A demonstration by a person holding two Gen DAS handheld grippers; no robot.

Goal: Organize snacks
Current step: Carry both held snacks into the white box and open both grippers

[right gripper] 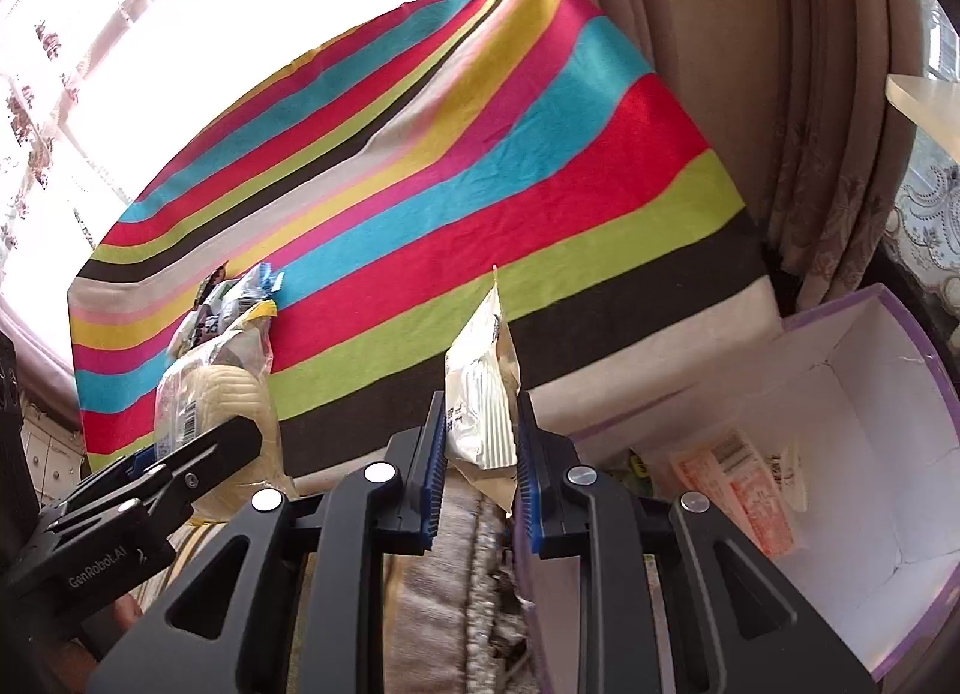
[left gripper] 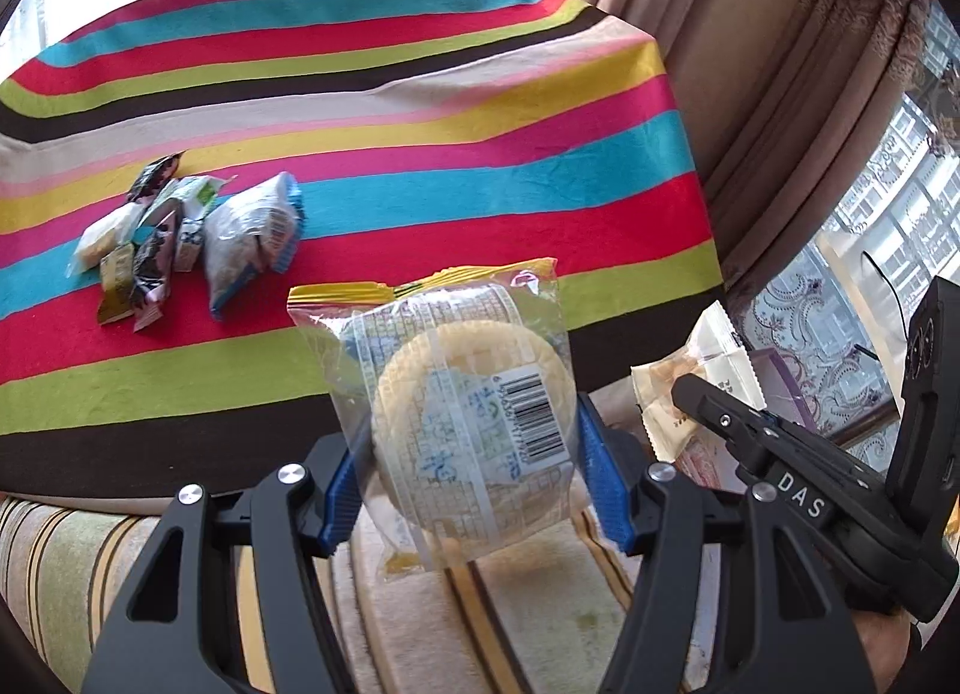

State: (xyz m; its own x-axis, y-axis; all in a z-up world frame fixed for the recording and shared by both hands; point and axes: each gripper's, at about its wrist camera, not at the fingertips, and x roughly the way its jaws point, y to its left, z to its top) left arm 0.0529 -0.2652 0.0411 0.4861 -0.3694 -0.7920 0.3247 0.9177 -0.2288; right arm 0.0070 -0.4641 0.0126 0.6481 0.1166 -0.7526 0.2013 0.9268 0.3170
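- On the striped surface, toward its far left, a small heap of wrapped snacks lies bunched together; their labels are too small to read.
- The left gripper has its jaws clamped on a clear packet with a round pale cracker, held off the near edge of the surface, above a striped rug.
- The right gripper has its jaws pinched tight on a cream packet, seen edge-on; its print is unreadable.
- Only the right wrist view shows the purple-edged box at near right, with an orange-printed packet inside; part of the box is cut off.
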